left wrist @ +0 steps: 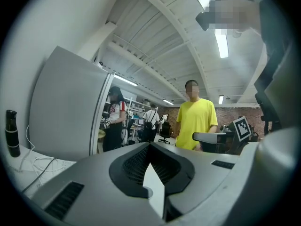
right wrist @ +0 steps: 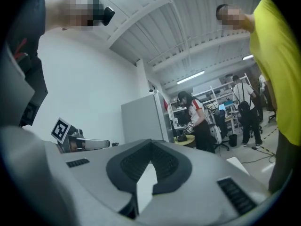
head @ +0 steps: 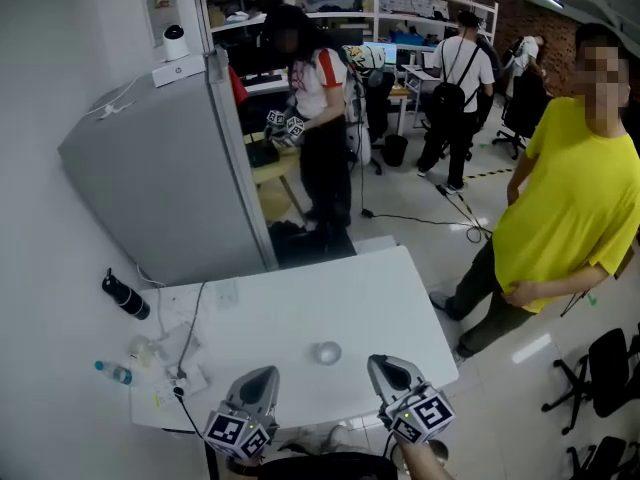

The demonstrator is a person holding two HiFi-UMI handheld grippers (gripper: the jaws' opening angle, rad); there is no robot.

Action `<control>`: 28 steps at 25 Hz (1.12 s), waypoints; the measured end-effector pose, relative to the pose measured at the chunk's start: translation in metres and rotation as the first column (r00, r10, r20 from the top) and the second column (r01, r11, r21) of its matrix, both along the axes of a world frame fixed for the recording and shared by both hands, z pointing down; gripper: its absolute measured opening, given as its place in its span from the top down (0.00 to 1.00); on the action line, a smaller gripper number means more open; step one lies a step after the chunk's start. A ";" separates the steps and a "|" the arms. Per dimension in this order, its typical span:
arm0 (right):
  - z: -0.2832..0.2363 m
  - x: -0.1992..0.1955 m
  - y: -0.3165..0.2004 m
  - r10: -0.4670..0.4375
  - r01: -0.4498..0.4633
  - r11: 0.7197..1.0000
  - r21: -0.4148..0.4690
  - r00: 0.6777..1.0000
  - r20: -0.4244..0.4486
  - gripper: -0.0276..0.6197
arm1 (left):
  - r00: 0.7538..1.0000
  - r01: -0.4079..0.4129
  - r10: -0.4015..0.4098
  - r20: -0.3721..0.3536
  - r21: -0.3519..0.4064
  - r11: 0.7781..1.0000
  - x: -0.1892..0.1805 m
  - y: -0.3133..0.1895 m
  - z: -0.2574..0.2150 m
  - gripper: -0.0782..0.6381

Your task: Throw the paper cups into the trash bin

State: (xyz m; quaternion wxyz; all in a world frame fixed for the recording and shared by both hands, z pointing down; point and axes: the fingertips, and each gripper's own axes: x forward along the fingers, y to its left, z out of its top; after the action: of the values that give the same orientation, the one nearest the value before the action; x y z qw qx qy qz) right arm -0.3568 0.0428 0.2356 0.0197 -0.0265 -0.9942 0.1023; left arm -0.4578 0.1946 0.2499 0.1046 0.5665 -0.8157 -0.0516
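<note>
**One cup on the table, both grippers shut and empty**

Head view: One paper cup (head: pixel 326 352) stands up on the white table (head: pixel 290 298). It is near the front edge, about in the middle. There is bare table all round it. The left gripper (head: pixel 260 376) is near the cup, on its left. The right gripper (head: pixel 386 366) is near the cup, on its right. Neither one touches the cup. The left end of the table is crowded. There is one black bottle (head: pixel 125 295), one small clear bottle (head: pixel 113 372) and a bunch of cables (head: pixel 185 353). The right edge of the table meets open floor. A tall gray cabinet (head: pixel 165 183) stands close behind the table. Three people stand on the floor: a person in a yellow shirt (head: pixel 565 208), a person in a white and red top (head: pixel 320 118) and a person with a backpack (head: pixel 455 98). Two black chairs (head: pixel 605 373) are at the bottom right.

Left gripper view: The left gripper (left wrist: pixel 150 146) has its jaws pressed together at the tips, and nothing is held. A slice of white table (left wrist: pixel 155 182) shows in the gap under the tips. The black bottle (left wrist: pixel 12 133) is far to the left. The right gripper (left wrist: pixel 207 136) is off to the right.

Right gripper view: The right gripper (right wrist: pixel 150 142) also has its tips pressed together and holds nothing. The left gripper (right wrist: pixel 91 144) is to the left. The gray cabinet (right wrist: pixel 143 121) is ahead. The person in a yellow shirt (right wrist: pixel 277 69) is close on the right.
</note>
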 end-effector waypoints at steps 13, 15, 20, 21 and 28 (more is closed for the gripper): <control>0.015 -0.011 -0.034 0.113 -0.114 0.993 -0.019 0.994 -0.003 0.96 | 0.998 -0.061 0.060 0.025 0.025 0.998 -0.038 -0.033 -0.007 0.89; 0.016 -0.014 -0.032 0.107 -0.107 0.994 -0.021 0.994 -0.010 0.96 | 0.998 -0.057 0.056 0.018 0.024 0.998 -0.041 -0.032 -0.003 0.89; 0.029 -0.020 -0.024 0.066 -0.066 0.994 0.089 0.998 0.005 0.96 | 0.999 -0.047 0.046 0.028 0.043 0.998 -0.040 -0.036 0.008 0.89; 0.038 -0.023 -0.023 0.062 -0.060 0.988 0.139 0.998 -0.005 0.96 | 0.999 -0.041 0.040 0.033 0.050 0.998 -0.041 -0.038 0.009 0.89; 0.105 -0.030 0.001 0.000 0.036 0.976 0.215 0.986 -0.165 0.93 | 1.000 -0.019 0.018 0.021 0.044 0.999 -0.045 -0.025 0.015 0.89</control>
State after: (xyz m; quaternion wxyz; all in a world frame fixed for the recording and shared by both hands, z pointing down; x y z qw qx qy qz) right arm -0.3869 0.0433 0.3411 0.1050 -0.0245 -0.9942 -0.0052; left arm -0.5029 0.1700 0.2653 0.0840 0.5768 -0.8101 -0.0628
